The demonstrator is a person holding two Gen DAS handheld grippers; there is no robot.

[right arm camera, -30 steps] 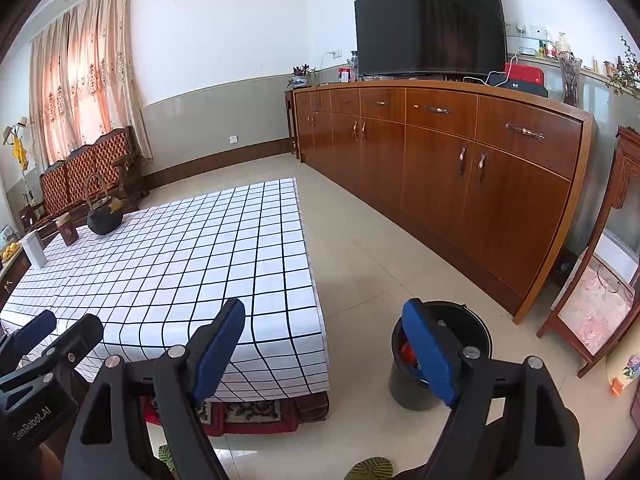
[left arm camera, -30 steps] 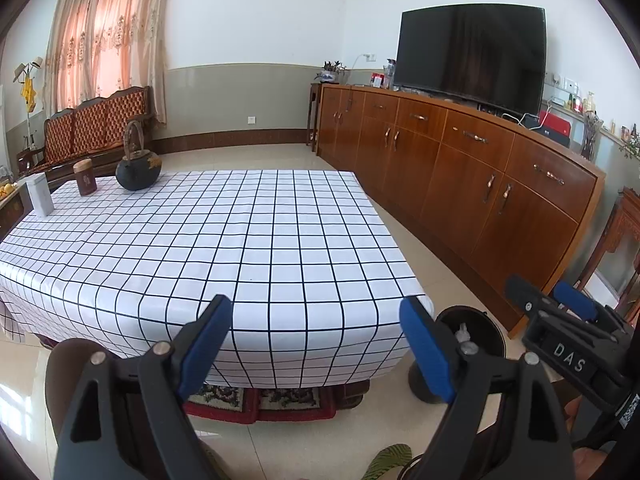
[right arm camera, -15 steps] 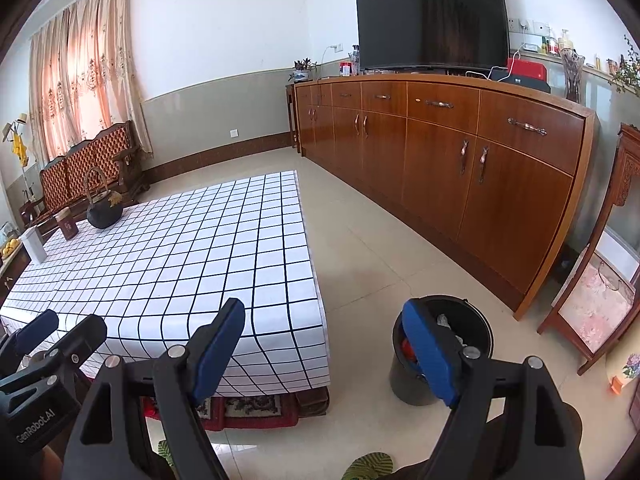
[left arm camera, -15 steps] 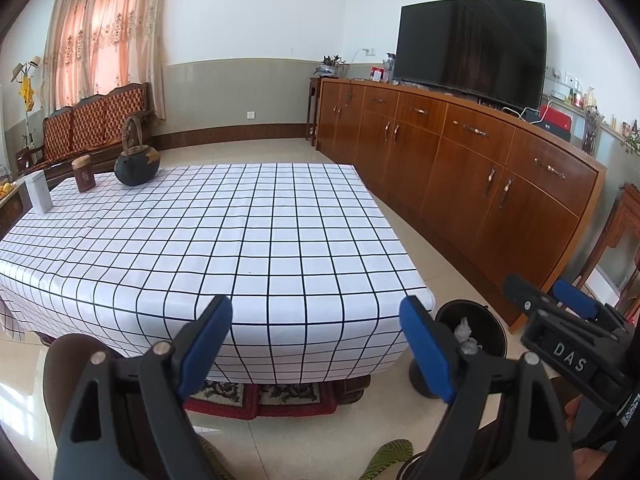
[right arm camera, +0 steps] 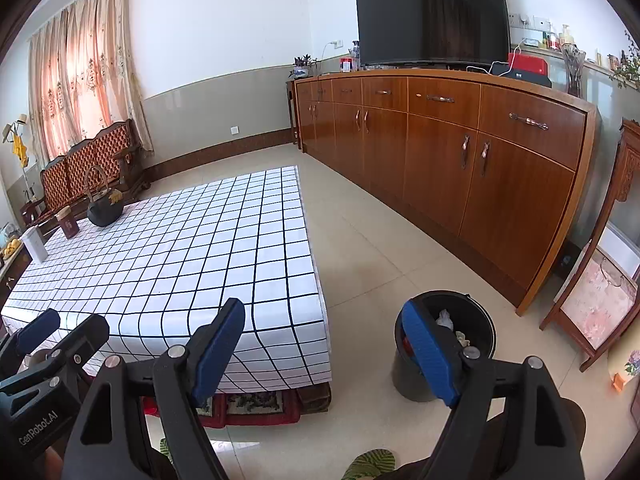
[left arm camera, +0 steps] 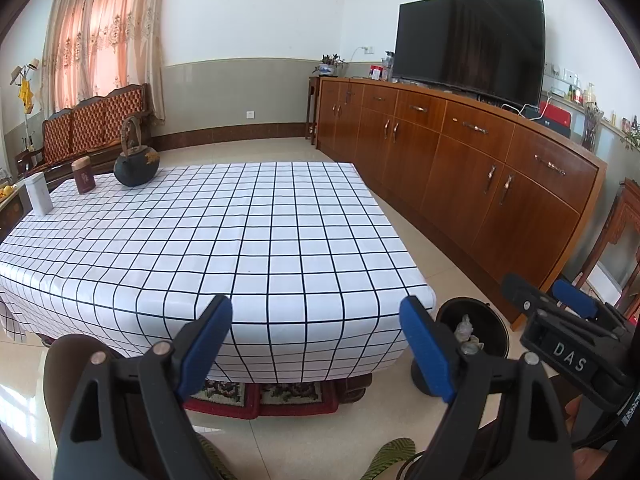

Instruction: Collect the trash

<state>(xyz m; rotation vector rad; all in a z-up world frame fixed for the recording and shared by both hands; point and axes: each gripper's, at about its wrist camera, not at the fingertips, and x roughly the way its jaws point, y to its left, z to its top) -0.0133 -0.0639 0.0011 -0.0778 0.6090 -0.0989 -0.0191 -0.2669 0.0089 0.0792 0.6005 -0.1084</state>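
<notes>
Left wrist view first: our left claw (left arm camera: 316, 340) hangs released, its blue pads wide apart and grasping nothing, just short of the near edge of the counter (left arm camera: 224, 240) under its black-and-white checked cloth. Far ahead and to the left of this claw stand a white box (left arm camera: 39, 199), a brown canister (left arm camera: 83, 176) and a dark kettle (left arm camera: 136, 166); none of these looks like trash to us. We can make out no loose scrap on the cloth between them and the claw.

The relation that matters lies to the right: the black bin (left arm camera: 476, 320) stands on the tiled floor just off the counter's near right corner, beside the left claw's right finger, with crumpled pale scraps (left arm camera: 466, 326) already inside. In the right wrist view our right claw (right arm camera: 324, 340) is equally released and empty, and the bin (right arm camera: 460, 316) sits right behind its right finger, so we judge the right hand the nearer one for any drop. The bin is round, so no long axis governs the approach.

Beyond, a long wooden sideboard (right arm camera: 460, 140) carries a television (right arm camera: 432, 12), and a sofa (right arm camera: 88, 168) stands by the curtained window.
</notes>
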